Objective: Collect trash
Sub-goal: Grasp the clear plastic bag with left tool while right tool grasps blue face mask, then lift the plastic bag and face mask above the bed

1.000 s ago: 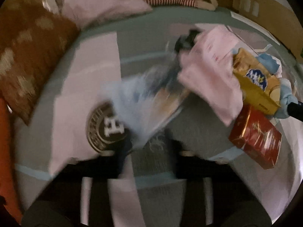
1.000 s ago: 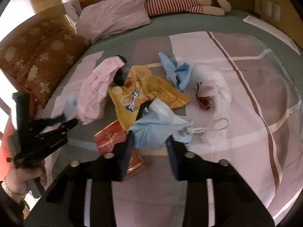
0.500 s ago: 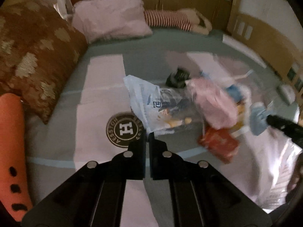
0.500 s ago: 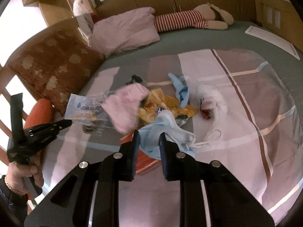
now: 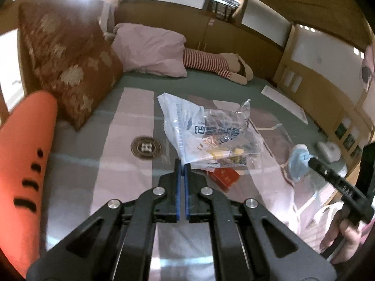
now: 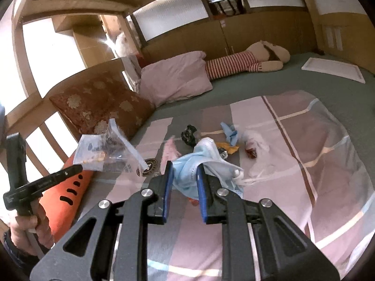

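The left tool (image 5: 182,164) pinches the light, crinkly wrapper (image 5: 206,135) by one corner above the bed (image 5: 136,117), the right tool (image 6: 184,175) clamps the limp mask (image 6: 201,161); both likely slip easily.

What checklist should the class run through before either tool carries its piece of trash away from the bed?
1. Left tool shut on the clear plastic wrapper: ok.
2. Right tool shut on the blue face mask: ok.
3. Wrapper lifted off the bedsheet: ok.
4. Mask's white ear loops free of other trash: cannot tell.
5. Trash left on the bed, such as the red box and blue crumpled tissue: not ok, not yet collected.
6. Bin or bag in view: not ok.
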A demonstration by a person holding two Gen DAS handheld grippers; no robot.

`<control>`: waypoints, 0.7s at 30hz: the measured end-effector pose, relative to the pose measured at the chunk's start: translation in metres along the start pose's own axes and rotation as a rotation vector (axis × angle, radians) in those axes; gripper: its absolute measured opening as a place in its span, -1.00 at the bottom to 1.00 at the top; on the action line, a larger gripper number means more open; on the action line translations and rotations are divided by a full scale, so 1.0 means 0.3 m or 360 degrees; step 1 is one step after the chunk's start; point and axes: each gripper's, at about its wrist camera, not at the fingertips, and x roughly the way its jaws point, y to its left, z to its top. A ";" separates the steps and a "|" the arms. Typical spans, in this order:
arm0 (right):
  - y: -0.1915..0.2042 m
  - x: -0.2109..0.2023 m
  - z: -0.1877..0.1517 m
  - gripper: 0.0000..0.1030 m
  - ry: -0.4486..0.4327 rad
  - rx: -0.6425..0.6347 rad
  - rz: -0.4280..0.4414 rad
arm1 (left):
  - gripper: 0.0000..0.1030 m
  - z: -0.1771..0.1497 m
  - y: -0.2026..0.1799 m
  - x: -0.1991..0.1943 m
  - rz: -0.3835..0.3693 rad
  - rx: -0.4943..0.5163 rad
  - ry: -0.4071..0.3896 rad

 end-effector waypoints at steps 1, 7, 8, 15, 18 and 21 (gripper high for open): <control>0.005 -0.002 -0.005 -0.60 0.0004 -0.0007 0.0003 | -0.94 -0.010 0.001 -0.007 -0.0010 -0.0015 0.0011; 0.055 0.022 -0.018 -0.60 0.0039 -0.0115 -0.0015 | -0.94 -0.040 -0.020 0.020 0.0018 0.0031 0.0063; 0.057 0.025 -0.019 -0.60 0.0043 -0.0121 -0.0016 | -0.94 -0.043 -0.022 0.023 0.0022 0.0031 0.0068; 0.055 0.027 -0.027 -0.60 0.0065 -0.0117 -0.0030 | -0.94 -0.048 -0.026 0.032 0.0029 0.0042 0.0082; 0.062 0.032 -0.028 -0.60 0.0073 -0.0125 -0.0031 | -0.94 -0.047 -0.022 0.036 0.0030 0.0047 0.0087; 0.068 0.034 -0.028 -0.60 0.0073 -0.0127 -0.0032 | -0.94 -0.048 -0.024 0.039 0.0034 0.0057 0.0090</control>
